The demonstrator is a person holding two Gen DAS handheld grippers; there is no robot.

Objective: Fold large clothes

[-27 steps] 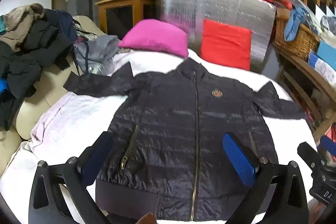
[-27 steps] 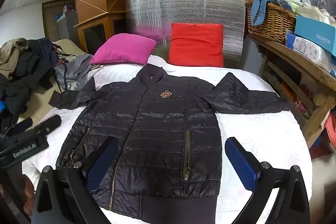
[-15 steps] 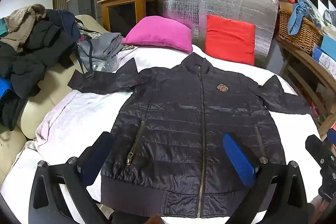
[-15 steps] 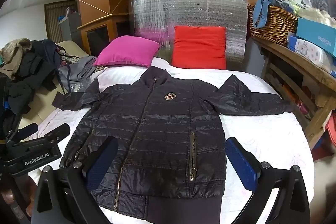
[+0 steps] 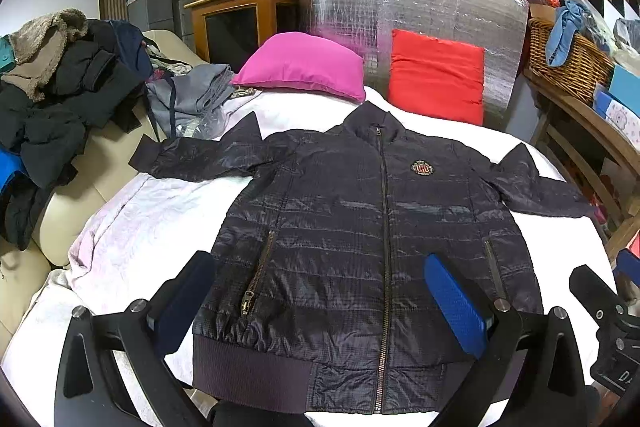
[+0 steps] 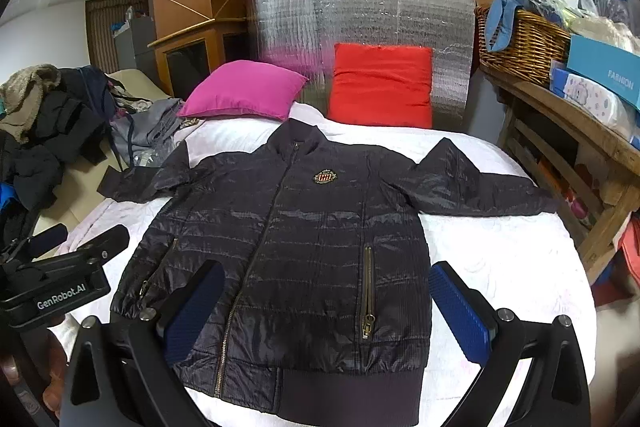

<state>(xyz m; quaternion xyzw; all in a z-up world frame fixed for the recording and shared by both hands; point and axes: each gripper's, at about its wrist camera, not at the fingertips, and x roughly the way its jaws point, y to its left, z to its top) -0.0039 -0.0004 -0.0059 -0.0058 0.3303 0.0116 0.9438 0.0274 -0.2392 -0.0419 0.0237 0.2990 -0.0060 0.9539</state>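
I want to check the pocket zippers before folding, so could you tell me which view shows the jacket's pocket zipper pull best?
The right wrist view: the zipper pull lies unobstructed between the open right gripper fingers. The left wrist view shows the other pocket's pull, smaller.

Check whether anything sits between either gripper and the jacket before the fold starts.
Nothing visible does. The jacket lies flat on the white bed, zipped, sleeves spread. The left gripper and right gripper are both open above its hem. The pillows lie beyond the collar.
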